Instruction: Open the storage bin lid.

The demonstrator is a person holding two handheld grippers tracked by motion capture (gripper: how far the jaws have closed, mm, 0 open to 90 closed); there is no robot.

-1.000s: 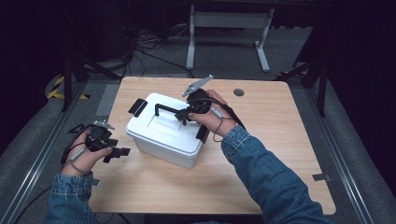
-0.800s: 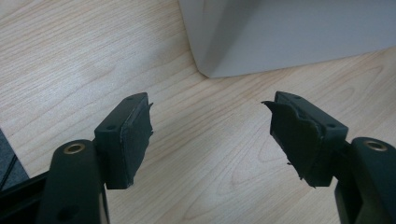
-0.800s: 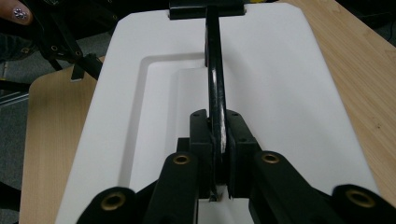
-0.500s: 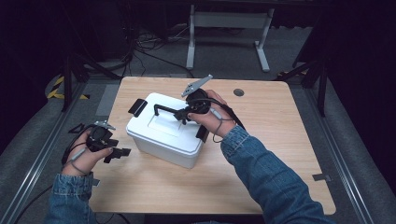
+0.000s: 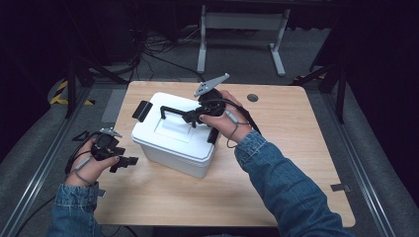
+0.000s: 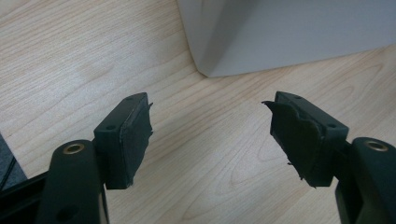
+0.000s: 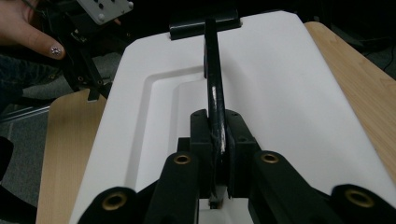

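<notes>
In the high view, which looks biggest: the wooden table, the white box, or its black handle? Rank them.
Largest to smallest:
1. wooden table
2. white box
3. black handle, thin, with the right gripper clamped on it.

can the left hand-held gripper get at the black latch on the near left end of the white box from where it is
Probably yes: the left hand-held gripper is open beside the white box, with bare table between it and the latch.
</notes>
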